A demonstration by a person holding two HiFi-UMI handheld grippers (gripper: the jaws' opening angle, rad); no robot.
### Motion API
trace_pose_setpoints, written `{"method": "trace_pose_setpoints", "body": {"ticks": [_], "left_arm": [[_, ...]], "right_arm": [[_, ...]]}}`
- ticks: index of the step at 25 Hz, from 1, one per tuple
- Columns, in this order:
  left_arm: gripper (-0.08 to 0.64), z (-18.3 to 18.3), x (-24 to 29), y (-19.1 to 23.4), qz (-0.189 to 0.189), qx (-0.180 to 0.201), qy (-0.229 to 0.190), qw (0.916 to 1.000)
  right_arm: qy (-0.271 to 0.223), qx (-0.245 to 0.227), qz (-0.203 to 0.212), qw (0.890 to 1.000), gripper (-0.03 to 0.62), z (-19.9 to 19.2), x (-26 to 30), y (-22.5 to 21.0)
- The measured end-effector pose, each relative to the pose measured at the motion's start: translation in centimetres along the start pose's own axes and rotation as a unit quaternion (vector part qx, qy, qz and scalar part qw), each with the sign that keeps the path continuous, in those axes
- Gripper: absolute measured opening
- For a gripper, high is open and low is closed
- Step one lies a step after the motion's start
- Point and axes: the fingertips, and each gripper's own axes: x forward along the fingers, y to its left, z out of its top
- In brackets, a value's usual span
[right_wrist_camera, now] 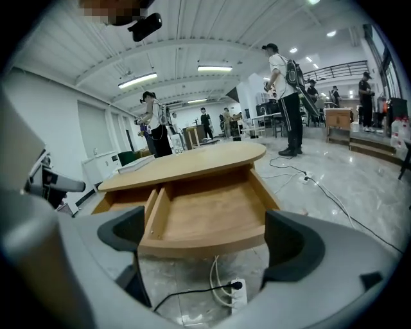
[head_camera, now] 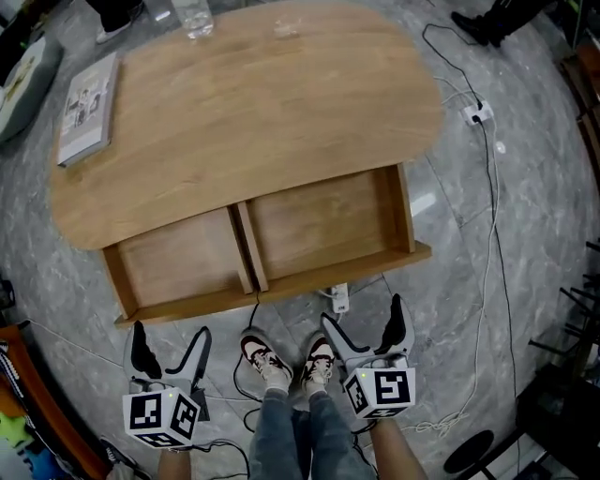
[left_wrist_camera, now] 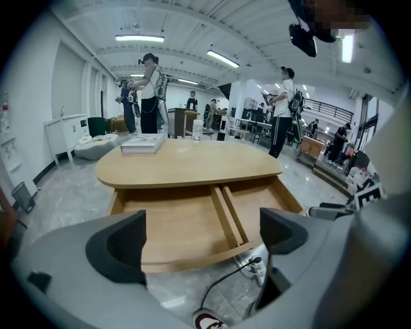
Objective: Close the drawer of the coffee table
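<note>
Drawer (head_camera: 281, 284), wide and shallow in light wood, is sticking way out of the near side of the oval light-wood coffee table (head_camera: 253, 103). Its curved front rail sits well clear of the tabletop edge. A wooden divider (head_camera: 248, 246) splits it in two. The left compartment (head_camera: 183, 258) and the right compartment (head_camera: 319, 220) both show just a bare wood bottom.

On the near side of the table there's a strip of grey marble floor (head_camera: 450, 281) between the front rail and the person's brown-and-white sneakers (head_camera: 286, 361). A white power strip (head_camera: 340, 298) with a black cable lies on the floor right at the rail, roughly mid-table.

The grey left gripper (head_camera: 172, 333) hangs off the table's near side, short of the rail and not touching it. Its jaws are spread wide and grip nothing. The grey right gripper (head_camera: 362, 314) is the same deal, jaws wide apart and holding nothing.

On the tabletop, a thin grey book (head_camera: 89, 108) lies at the left end and a clear glass (head_camera: 192, 17) stands at the far edge.
</note>
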Motion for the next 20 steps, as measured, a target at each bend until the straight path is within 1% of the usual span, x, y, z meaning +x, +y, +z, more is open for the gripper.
{"method": "trace_pose_setpoints", "body": {"ticks": [2, 5, 10, 15, 17, 20], "left_arm": [[0.545, 0.2, 0.1, 0.9, 0.011, 0.002, 0.001, 0.9999], [0.545, 0.5, 0.5, 1.5, 0.017, 0.013, 0.009, 0.9997], [0.545, 0.4, 1.6, 1.1, 0.016, 0.028, 0.022, 0.9992], [0.545, -0.4, 3.2, 0.0, 0.006, 0.034, 0.038, 0.9987], [0.545, -0.5, 3.6, -0.5, 0.003, 0.033, 0.039, 0.9987], [0.545, -0.7, 4.3, -1.0, 0.002, 0.027, 0.041, 0.9988]], "right_arm": [[-0.001, 0.001, -0.003, 1.000, 0.588, -1.3, 0.5, -0.5], [0.005, -0.003, -0.010, 1.000, 0.588, -3.2, 1.6, -1.3], [0.030, -0.024, -0.009, 0.999, 0.588, -7.2, 3.6, -2.1], [0.055, -0.039, -0.007, 0.998, 0.587, -10.9, 6.3, -2.9], [0.060, -0.044, -0.002, 0.997, 0.586, -11.8, 7.2, -3.4], [0.058, -0.053, 0.002, 0.997, 0.586, -12.0, 8.1, -4.3]]}}
